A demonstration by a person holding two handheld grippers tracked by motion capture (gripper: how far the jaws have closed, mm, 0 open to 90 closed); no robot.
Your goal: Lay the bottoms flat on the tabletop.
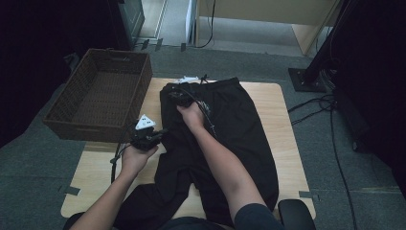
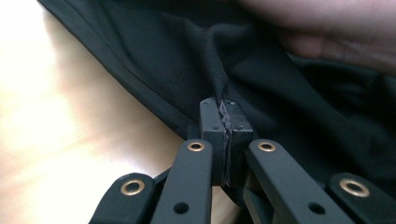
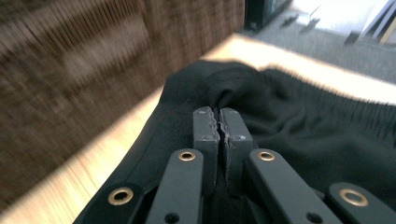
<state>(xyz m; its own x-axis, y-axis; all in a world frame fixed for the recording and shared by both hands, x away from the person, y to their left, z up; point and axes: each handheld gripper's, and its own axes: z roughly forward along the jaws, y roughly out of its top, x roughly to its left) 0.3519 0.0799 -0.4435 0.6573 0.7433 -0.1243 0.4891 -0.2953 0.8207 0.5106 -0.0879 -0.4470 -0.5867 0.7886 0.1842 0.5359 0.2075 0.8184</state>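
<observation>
The black trousers (image 1: 225, 139) lie flat on the wooden table (image 1: 282, 124), waistband at the far end and legs running back toward the person, the leg ends trailing over the near edge. The cloth is plain, matt and dark, with a stitched hem along its side edge and a gathered, ribbed elastic waistband (image 3: 336, 105). No brand, label or writing can be read on the cloth.

Nearest along the trousers, the left gripper (image 1: 149, 137) sits at their left side edge, about halfway up the leg. In the left gripper view its jaws are pressed together on a raised ridge of the black trousers (image 2: 289, 93), the cloth pinched between the pads, with the person's right forearm (image 2: 327, 32) crossing above it.

Farther along, the right gripper (image 1: 181, 96) is at the waistband's left corner. In the right gripper view its jaws are clamped on a fold of the black trousers (image 3: 280, 126) at that corner.

Beyond the trousers' left edge stands the brown wicker basket (image 1: 98, 93), half on the table's far left corner.
</observation>
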